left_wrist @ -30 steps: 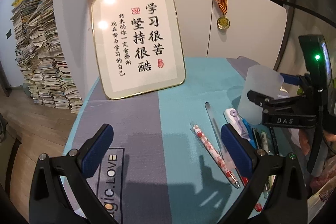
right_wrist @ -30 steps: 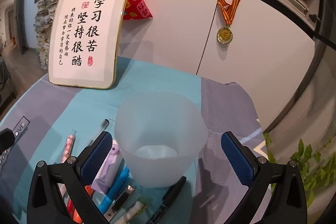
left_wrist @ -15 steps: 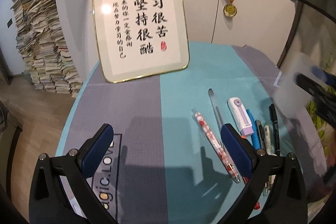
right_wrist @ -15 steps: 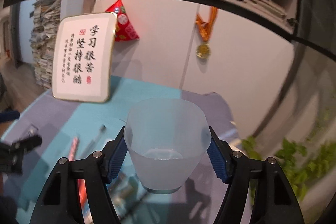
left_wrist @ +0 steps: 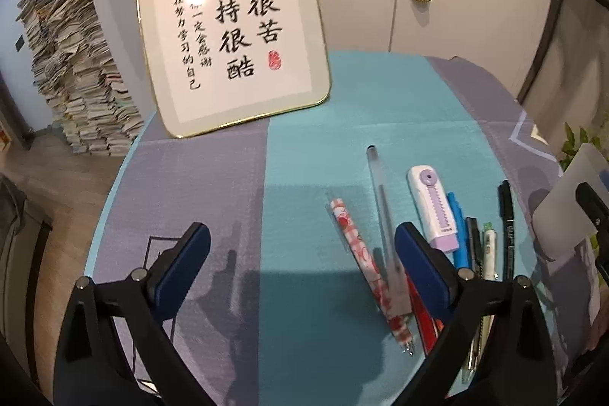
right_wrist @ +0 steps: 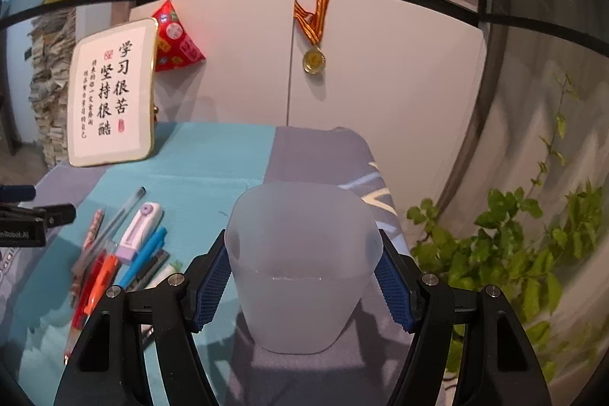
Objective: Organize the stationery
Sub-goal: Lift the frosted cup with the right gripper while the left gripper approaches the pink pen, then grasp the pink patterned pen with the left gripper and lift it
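Note:
My right gripper [right_wrist: 302, 282] is shut on a frosted plastic cup [right_wrist: 302, 253] and holds it above the table's right side; the cup also shows in the left wrist view [left_wrist: 571, 208]. My left gripper [left_wrist: 300, 265] is open and empty, low over the cloth. Several pens lie in a row beside it: a red-patterned pen [left_wrist: 361, 261], a clear pen [left_wrist: 382, 212], a purple-white correction tape [left_wrist: 434, 206], a blue pen [left_wrist: 458, 231] and a black pen [left_wrist: 506, 223]. The row also shows left of the cup in the right wrist view [right_wrist: 125, 246].
A framed calligraphy board [left_wrist: 232, 25] leans at the back of the table [left_wrist: 380, 101]. White cabinet doors with a medal [right_wrist: 314, 59] stand behind. A paper stack [left_wrist: 72, 63] rises at left. A plant [right_wrist: 533, 253] is off the right edge.
My right gripper closed on the cup, lifted it and carried it right, off the pens. My left gripper tilted down and moved closer to the pens.

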Motion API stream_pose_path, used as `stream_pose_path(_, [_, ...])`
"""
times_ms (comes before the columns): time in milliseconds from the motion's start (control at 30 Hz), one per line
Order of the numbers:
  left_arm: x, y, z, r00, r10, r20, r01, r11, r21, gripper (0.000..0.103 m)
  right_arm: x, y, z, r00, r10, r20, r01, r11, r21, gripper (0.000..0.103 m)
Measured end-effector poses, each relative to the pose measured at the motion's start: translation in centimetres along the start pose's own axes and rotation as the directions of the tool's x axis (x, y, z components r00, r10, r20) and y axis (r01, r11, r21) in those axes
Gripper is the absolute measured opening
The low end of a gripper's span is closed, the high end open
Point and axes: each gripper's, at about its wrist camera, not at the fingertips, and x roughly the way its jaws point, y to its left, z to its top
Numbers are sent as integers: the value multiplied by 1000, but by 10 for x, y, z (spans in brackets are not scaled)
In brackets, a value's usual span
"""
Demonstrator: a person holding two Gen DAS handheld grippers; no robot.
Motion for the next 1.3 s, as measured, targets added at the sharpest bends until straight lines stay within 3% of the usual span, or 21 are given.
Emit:
stream_pose_path(167, [4,3,2,999,28,-20,-28,999,-18,95,1,6,-5,999,50,20,-49,998,-38,72])
stream_pose_path(267, [5,0,2,999,34,-22,-34,999,-16,95,0,7,-5,996,91,5,-90,994,-59,93])
stream_pose_path(300, [6,-1,2,999,35,-26,-35,999,-15,95,-1,7,-7,995,96,5,-95,993,-67,95])
stream_pose_path(533, [12,-1,0,998,28,-53,-29,999,-20,95,3,1,-18,991,125,-41,-129,988,-84,95])
stream_pose_path(600, [13,-1,1,998,30,-52,-31,999,-17,95,3,-2,-18,993,111,-34,-113,991,-67,89])
stream_pose_path(667, [13,-1,1,998,34,-52,-35,999,-14,93,5,-7,-18,993,107,-51,-110,993,-49,70])
stream_pose_path(900, [21,-4,4,997,44,-70,-44,999,-7,88,2,-7,-21,983,174,-63,-179,980,-84,70])
stream_pose_path(1000, [28,-6,6,995,51,-91,-52,999,-10,76,1,-4,-21,976,210,-62,-216,972,-96,70])
stream_pose_path(1167, [45,-6,9,986,20,-164,-30,998,-54,68,2,-7,-21,972,225,-63,-230,970,-77,70])
stream_pose_path(1300, [54,-16,12,985,27,-169,-34,999,-42,66,2,-2,-22,975,211,-65,-217,971,-99,70])
